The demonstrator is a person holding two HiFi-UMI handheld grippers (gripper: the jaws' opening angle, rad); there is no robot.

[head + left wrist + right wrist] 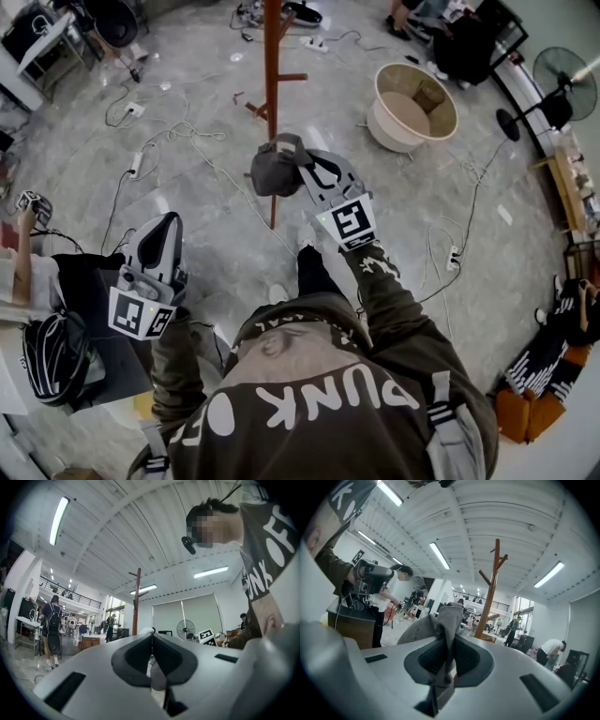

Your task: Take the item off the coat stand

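One wooden coat stand [272,66] rises beyond the right hand-held gripper [305,167], a little to its right in that gripper's own view and apart from it. One grey cap [275,171] hangs at that gripper's tips, clear of the stand's pegs, its cloth pinched between jaws clenched on it. Of the two hand-held grippers, the left hand-held gripper [165,225] sits well to the left, jaws pressed together with nothing between them
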